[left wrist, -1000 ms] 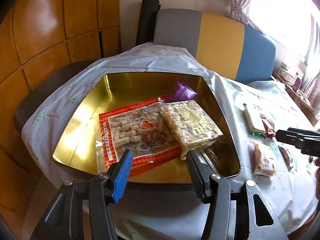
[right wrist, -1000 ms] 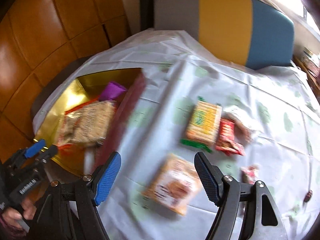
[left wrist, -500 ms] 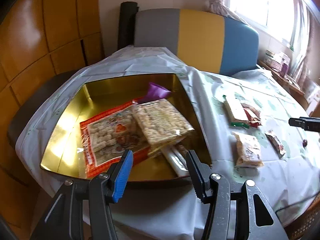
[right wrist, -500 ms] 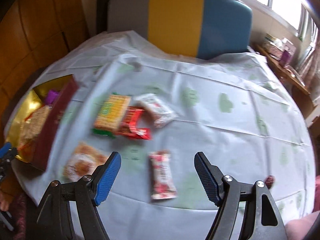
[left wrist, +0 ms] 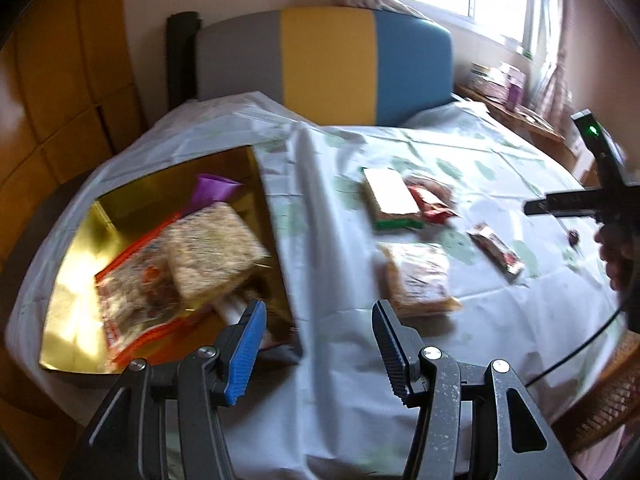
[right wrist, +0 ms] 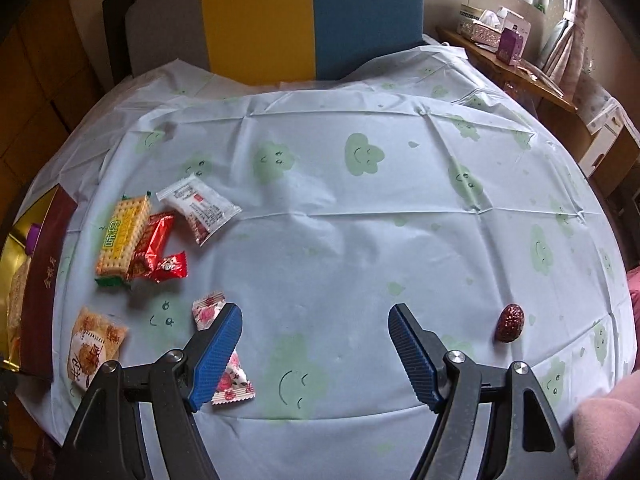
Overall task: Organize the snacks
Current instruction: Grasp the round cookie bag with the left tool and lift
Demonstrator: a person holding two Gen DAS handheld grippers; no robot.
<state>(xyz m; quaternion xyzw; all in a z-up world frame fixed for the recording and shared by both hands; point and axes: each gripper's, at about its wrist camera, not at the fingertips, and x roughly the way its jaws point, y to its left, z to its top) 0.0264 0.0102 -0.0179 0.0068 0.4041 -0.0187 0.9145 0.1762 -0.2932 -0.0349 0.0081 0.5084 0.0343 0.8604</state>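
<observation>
Both views have swung rightward since half a second ago: the left wrist view now shows the gold tin (left wrist: 76, 280) pushed to its left side, and the right wrist view has the loose snacks at its left edge. Surface (right wrist: 360, 240) is covered by a pale cloth printed with green smiling clouds; a grey, yellow and blue chair back (right wrist: 280, 20) stands behind it. Gold tin sits at the surface's left end, holding a red-bordered bag (left wrist: 132, 300), a pale puffed-snack pack (left wrist: 212, 248) lying on top of it, and a purple wrapper (left wrist: 212, 188) toward the far wall. Outside the tin, on the cloth: a yellow cracker pack (right wrist: 122, 232), red packets (right wrist: 156, 248) touching its right side, a white sachet (right wrist: 198, 204) just beyond them, an orange pastry pack (right wrist: 94, 346) near the tin's wall, a rose-print candy wrapper (right wrist: 208, 312) partly hidden behind the right gripper's near finger, and a dark red date (right wrist: 510, 322) well apart at the right. Left gripper (left wrist: 318, 334): fingers spread wide, holding nothing, hovering over the cloth by the tin's near corner. Right gripper (right wrist: 316, 340): fingers spread wide, empty, above bare cloth between candy and date.
</observation>
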